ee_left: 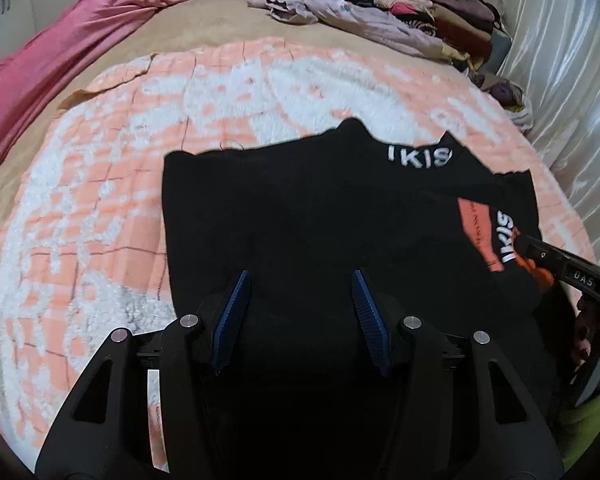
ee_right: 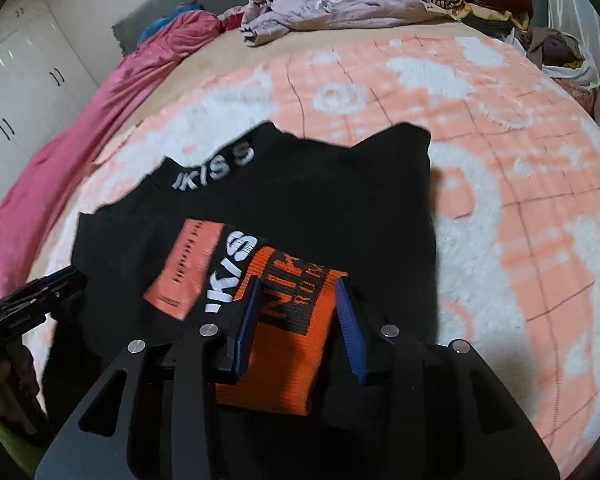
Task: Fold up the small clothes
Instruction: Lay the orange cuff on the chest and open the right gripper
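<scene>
A small black top with white "KISS" lettering lies flat on the bed. One sleeve is folded across it, showing a salmon patch and an orange ribbed cuff. My left gripper hovers open over the top's lower left part, nothing between its blue pads. My right gripper stands open with the orange cuff lying between its pads, which do not squeeze it. The right gripper's finger shows at the right edge of the left wrist view. At the left edge of the right wrist view is the left gripper.
The top rests on a fluffy peach-and-white blanket. A pink duvet runs along the left side. Crumpled lilac clothes and a stack of folded garments fill the far end. A white satin drape borders the right; white wardrobes stand left.
</scene>
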{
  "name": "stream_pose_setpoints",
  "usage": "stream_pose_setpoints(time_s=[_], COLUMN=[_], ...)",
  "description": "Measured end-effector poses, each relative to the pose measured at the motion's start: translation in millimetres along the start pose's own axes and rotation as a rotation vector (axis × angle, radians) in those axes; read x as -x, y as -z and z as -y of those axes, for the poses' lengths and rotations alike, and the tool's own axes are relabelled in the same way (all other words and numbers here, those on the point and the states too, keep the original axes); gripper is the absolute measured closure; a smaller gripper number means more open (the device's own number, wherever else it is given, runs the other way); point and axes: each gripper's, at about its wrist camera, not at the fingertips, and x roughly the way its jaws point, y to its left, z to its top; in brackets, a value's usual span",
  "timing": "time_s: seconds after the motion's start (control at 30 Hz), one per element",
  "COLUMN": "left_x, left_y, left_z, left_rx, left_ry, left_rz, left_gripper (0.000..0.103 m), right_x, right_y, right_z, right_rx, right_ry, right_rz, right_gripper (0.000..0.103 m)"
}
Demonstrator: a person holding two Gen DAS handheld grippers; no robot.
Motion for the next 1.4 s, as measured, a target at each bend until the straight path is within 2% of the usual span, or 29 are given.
stream_pose_setpoints(time_s=[0.03,0.07,0.17,0.23,0.27,0.37,0.47,0.5,0.57,0.6,0.67,0.8,0.9,1.03,1.1,1.23,1.3,1.4], left_x=[-1,-1,-1,0,1,3,3,2,0,0,2,8,-1,-10,-10,-7,-2,15], left_y=[2,2,3,3,2,3,3,3,3,3,3,-1,-3,0,1,2,3,6], left_z=[1,3,4,3,4,5,5,5,5,5,5,3,0,0,0,-3,-8,-17], left_rx=[-0.012,-0.020,-0.025,-0.023,-0.022,-0.024,-0.022,-0.019,-0.015,-0.014,-0.014,0.002,0.019,0.012,0.004,-0.006,-0.006,0.013], left_ry=[-0.007,-0.010,-0.003,-0.002,-0.002,-0.007,-0.008,-0.007,-0.011,-0.012,-0.009,-0.008,-0.024,-0.042,-0.044,-0.025,-0.014,-0.063], left_rz=[0.005,0.008,0.017,0.024,0.026,0.034,0.037,0.035,0.036,0.037,0.042,0.066,0.043,0.028,0.029,0.030,0.034,0.063], left_gripper=[0.056,0.054,0.050,0.050,0.050,0.050,0.050,0.050,0.050,0.050,0.050,0.049,0.049,0.048,0.048,0.048,0.048,0.048], right_x=[-1,0,4,8,10,13,2,-2,-4,-3,6,38,44,8,-5,5,15,35], right_y=[1,2,4,4,4,2,2,3,3,4,4,-4,-16,-18,-11,-9,-7,-3], right_z=[0,1,5,9,9,13,15,13,8,6,3,-2,-6,2,8,16,17,16], right_rx=[0.000,-0.002,-0.015,-0.022,-0.016,-0.031,-0.037,-0.021,0.004,0.014,0.035,0.078,0.124,0.101,0.083,0.042,0.040,0.049], right_ry=[-0.002,-0.005,-0.016,-0.028,-0.015,0.025,0.011,0.006,-0.013,-0.014,-0.048,-0.053,0.050,0.144,0.165,0.148,0.159,0.169], right_rz=[0.011,0.017,0.034,0.037,0.042,0.062,0.028,0.021,0.021,0.028,0.059,0.185,0.218,0.080,0.044,0.068,0.083,0.128], right_gripper=[0.067,0.072,0.095,0.095,0.092,0.065,0.066,0.069,0.078,0.088,0.090,0.091,0.091,0.087,0.085,0.078,0.068,0.061])
